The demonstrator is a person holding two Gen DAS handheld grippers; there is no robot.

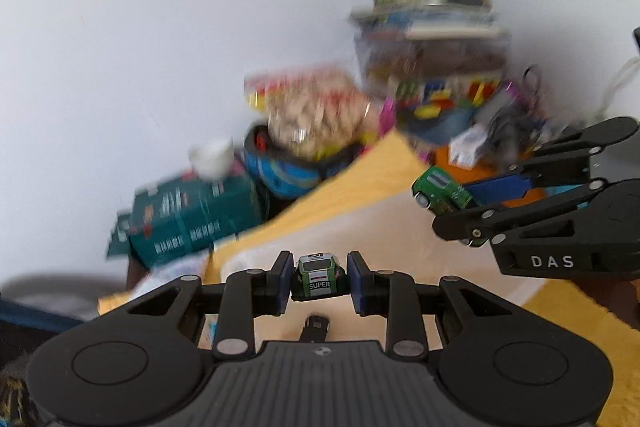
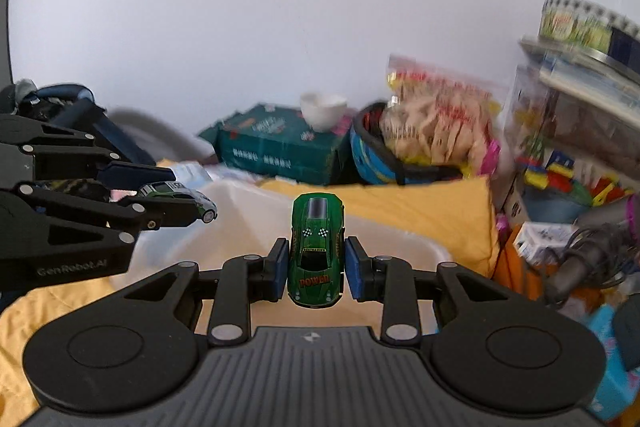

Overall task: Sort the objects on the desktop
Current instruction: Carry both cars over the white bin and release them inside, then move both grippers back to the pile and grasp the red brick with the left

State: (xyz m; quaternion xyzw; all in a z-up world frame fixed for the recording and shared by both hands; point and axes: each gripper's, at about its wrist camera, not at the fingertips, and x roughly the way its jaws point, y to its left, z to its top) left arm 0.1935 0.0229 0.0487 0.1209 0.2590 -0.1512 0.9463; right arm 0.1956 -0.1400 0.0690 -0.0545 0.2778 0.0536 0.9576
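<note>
The left hand-held gripper point(image 1: 319, 281) grasps a green-and-white toy car point(image 1: 319, 277) between its pads; the right hand-held gripper point(image 2: 316, 269) grasps a green toy car point(image 2: 317, 251), both raised above a clear plastic bin point(image 2: 400, 247).

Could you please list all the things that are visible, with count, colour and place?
toy car "SUPER": 1, green and white, between the left gripper's pads
toy car "POWER": 1, green, between the right gripper's pads
cloth: 1, yellow, under the clear bin
bin: 1, clear, below the grippers
box: 1, dark green, at the wall
bowl: 1, white, on the box
snack bag: 1, clear with red print, in a blue basket
left gripper: 1, black, blue pads, shut on a car
right gripper: 1, black, blue pads, shut on a car
</note>
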